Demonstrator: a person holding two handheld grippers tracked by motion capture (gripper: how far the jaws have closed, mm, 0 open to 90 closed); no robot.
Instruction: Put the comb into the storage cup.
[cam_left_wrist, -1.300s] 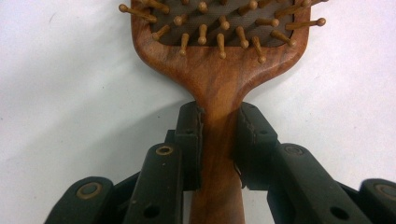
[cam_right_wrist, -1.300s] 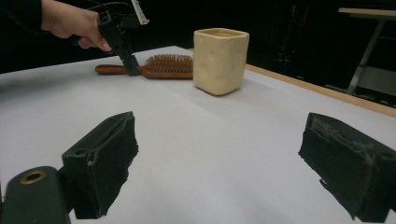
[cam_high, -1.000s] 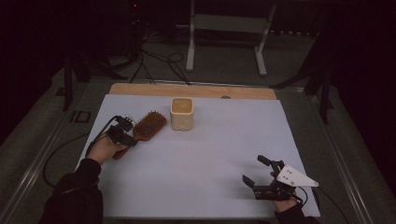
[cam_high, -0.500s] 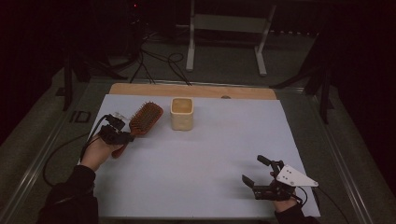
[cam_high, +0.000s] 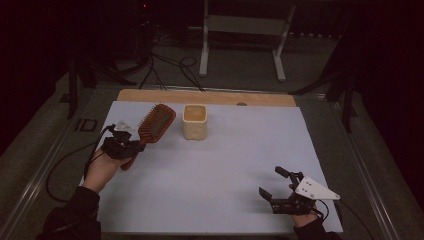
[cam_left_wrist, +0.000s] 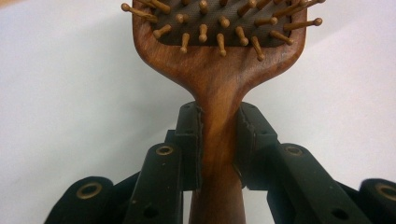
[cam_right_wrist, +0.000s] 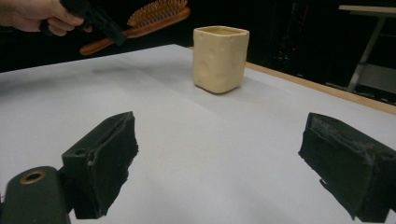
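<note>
Over white table (cam_high: 210, 170), I'm pinching hairbrush (cam_high: 152, 125) handle in left gripper (cam_high: 131, 146), aiming it steadily toward cup (cam_high: 195, 121), right gripper (cam_high: 282, 192) spread idle.

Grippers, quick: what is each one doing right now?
Left gripper: shut on the hairbrush handle, brush off the table.
Right gripper: open, holding nothing.

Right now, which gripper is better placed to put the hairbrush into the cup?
Left. The left gripper already clamps the hairbrush handle beside the cup; the right gripper sits open, far off.
</note>
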